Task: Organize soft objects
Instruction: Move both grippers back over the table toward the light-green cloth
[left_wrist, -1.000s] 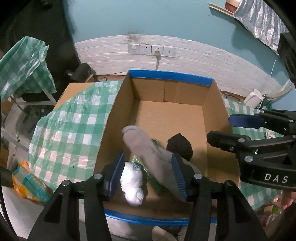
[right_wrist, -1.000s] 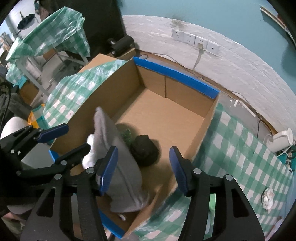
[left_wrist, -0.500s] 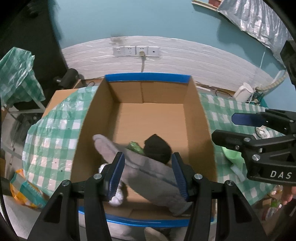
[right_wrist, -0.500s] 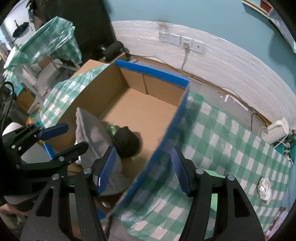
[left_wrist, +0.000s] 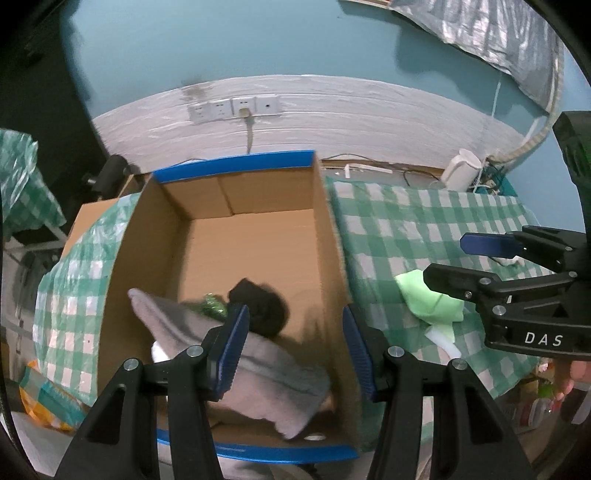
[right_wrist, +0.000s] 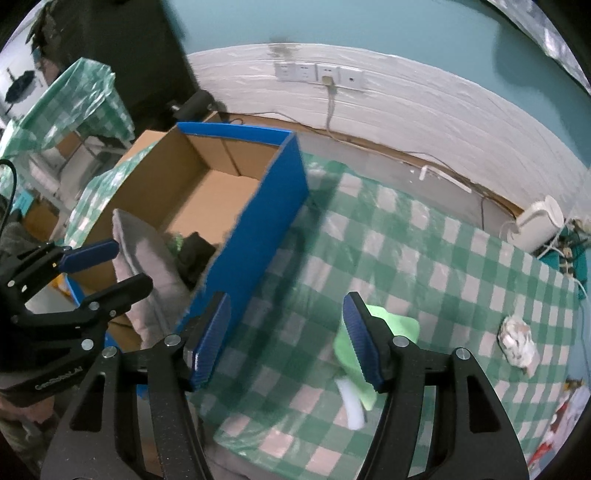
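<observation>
My left gripper (left_wrist: 293, 347) hangs over the near end of the box (left_wrist: 325, 236), its fingers apart and holding nothing. Under it the grey sock (left_wrist: 236, 354) lies inside the box, one end leaning on the wall at 9 o'clock. A black bundle (left_wrist: 264, 310) and a small green thing (left_wrist: 212, 304) lie just beside the sock, and something white (left_wrist: 160, 350) shows under it.

My right gripper (right_wrist: 286, 341) is also spread wide and empty, above the checked cloth (right_wrist: 443, 266). The next soft thing, I think, is the green cloth (right_wrist: 391, 328) at 3 o'clock from the box, just under the right finger in the right view. A white piece (right_wrist: 351, 402) touches it on the near side.

I judge the green cloth as light, limp and not fragile. It will fold and hang when lifted, so I would pinch it on a thick fold near the middle, not on a thin corner. The tablecloth below looks smooth, so the fingers could catch it too. A crumpled white ball (right_wrist: 517, 341) lies well apart at 3 o'clock.
</observation>
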